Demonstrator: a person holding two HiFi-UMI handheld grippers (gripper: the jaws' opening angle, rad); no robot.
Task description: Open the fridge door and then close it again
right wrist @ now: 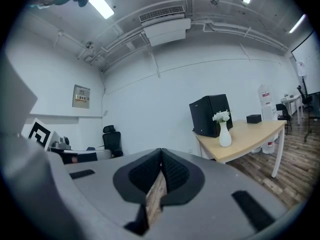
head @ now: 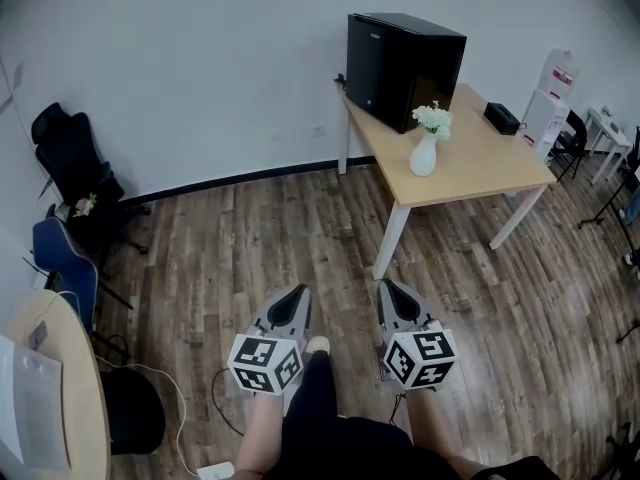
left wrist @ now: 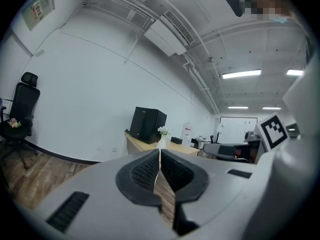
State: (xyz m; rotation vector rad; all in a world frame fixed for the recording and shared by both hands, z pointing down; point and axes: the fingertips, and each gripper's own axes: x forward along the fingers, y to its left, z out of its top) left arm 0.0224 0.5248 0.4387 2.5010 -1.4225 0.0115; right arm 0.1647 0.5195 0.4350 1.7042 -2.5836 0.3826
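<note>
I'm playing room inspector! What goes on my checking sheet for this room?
Surface: light wooden table with white legs, standing by the white wall.
Job's things: small black fridge on the table's back corner; its door looks shut.
Clutter: white vase of white flowers and small black box on the table.
Grippers: left gripper and right gripper both shut and empty, over the floor, well short of the fridge.
Cables: white cable on the floor, running to a white power strip.
Surroundings: dark wooden plank floor, black office chair, blue chair.
</note>
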